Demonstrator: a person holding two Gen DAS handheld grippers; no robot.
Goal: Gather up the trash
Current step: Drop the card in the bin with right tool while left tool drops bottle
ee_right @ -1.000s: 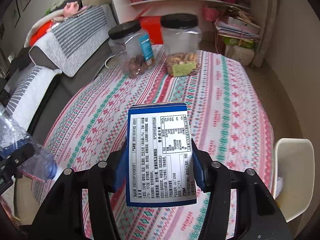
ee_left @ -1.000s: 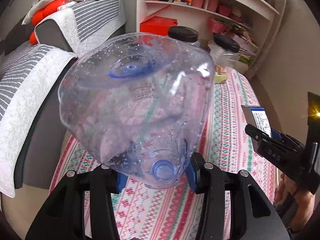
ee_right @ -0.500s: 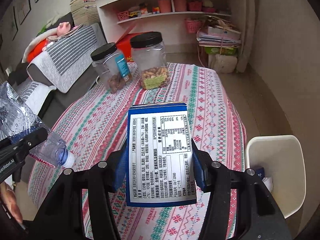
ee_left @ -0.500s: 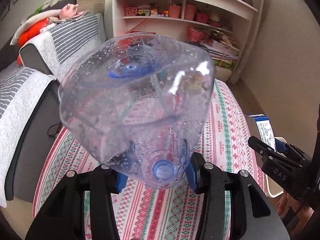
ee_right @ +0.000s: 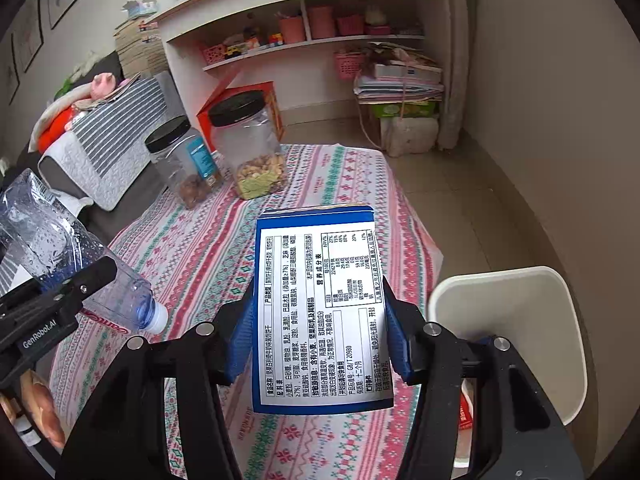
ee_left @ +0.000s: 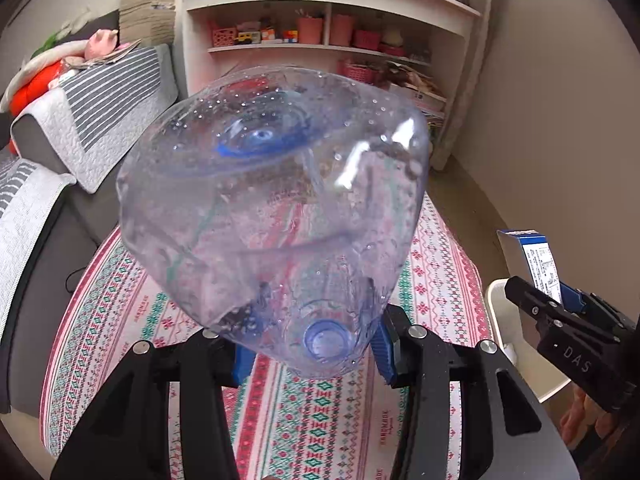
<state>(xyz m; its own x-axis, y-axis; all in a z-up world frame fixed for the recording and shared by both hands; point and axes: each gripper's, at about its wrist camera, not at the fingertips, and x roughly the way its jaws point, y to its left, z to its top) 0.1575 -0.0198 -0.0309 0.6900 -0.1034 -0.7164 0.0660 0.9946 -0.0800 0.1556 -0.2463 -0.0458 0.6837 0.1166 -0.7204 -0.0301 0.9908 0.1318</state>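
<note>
While the left gripper (ee_left: 312, 344) clamps its blue pads on a crumpled clear plastic bottle (ee_left: 276, 216) near the neck, the bottle's base points away from the camera and its blue cap end (ee_left: 326, 338) sits between the fingers; droplets cling inside the plastic. In the right wrist view the same bottle (ee_right: 76, 264) hangs above the left edge of the table, clear of the patterned red, green and white tablecloth (ee_right: 320, 176). The right gripper (ee_right: 320, 336) grips a blue and white carton (ee_right: 320, 304) by its two narrow sides, the printed nutrition panel facing the camera, held above the table's near right corner. Just beyond that corner, off the table, stands a white bin (ee_right: 560, 320) with some red and blue waste visible inside. Two black-lidded clear jars (ee_right: 252, 144) stand at the far edge of the table, touching or nearly so. Behind them is a white shelf unit (ee_right: 304, 40); a grey striped sofa (ee_right: 116, 128) runs along the table's left side.
</note>
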